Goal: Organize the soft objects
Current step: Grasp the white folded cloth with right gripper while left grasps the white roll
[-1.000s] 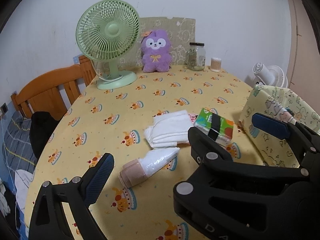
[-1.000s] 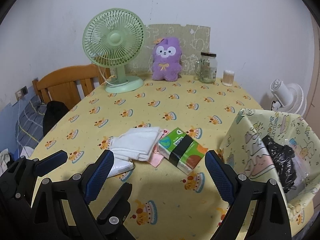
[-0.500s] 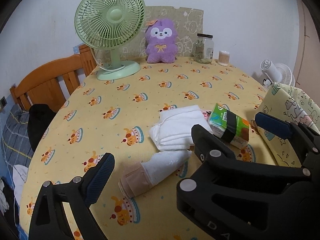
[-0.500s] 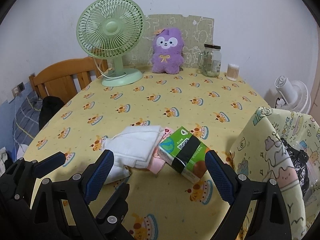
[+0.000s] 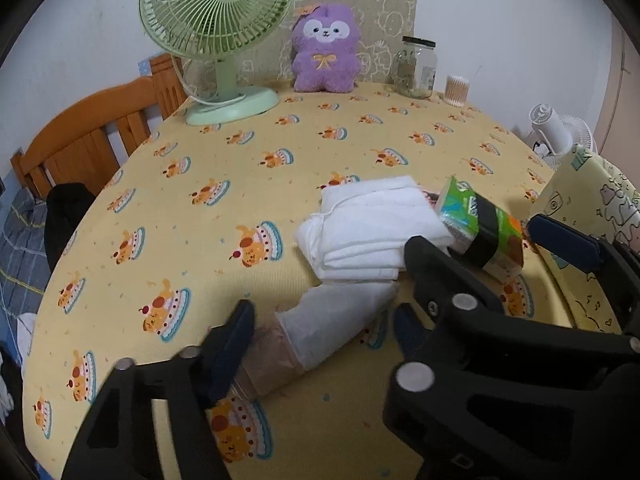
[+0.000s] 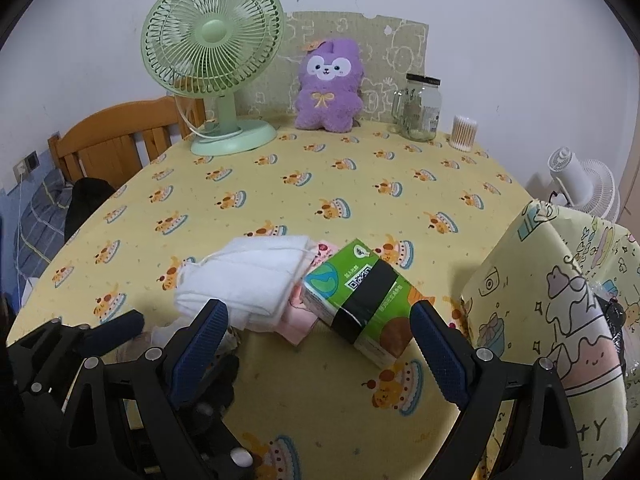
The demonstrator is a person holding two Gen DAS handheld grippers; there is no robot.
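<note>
The left hand-held gripper (image 5: pixel 324 336) has just been closing its jaws around a rolled bundle (image 5: pixel 320 328) of white and beige fabric in clear plastic that lies on the surface (image 5: pixel 224 152). The blue pads stand on either side of the roll, the left one at its beige end; whether they already press on it cannot be told.

The right hand-held gripper (image 6: pixel 318 344) is wide open, holding nothing. Its two blue pads flank the near end of a green tissue pack (image 6: pixel 360 300) with a black band around its middle, without touching it.

Just beyond the roll lies a folded white towel (image 5: pixel 368 232), and the tissue pack leans against the towel's right side. A pink cloth (image 6: pixel 304 316) shows under the towel and the pack. At the right edge of the surface stands a cartoon-printed bag (image 6: pixel 560 300), open at the top, with something black (image 6: pixel 612 320) inside it.

The surface is covered with a yellow cloth printed with cakes. Along its far edge, against the wall, stand a green desk fan (image 6: pixel 216 72), a purple plush toy (image 6: pixel 328 84), a glass jar with a black lid (image 6: pixel 420 108) and a small tub of cotton swabs (image 6: pixel 464 132). A wooden headboard (image 5: pixel 92 136) sits to the left, and a white fan (image 6: pixel 580 184) stands behind the bag.
</note>
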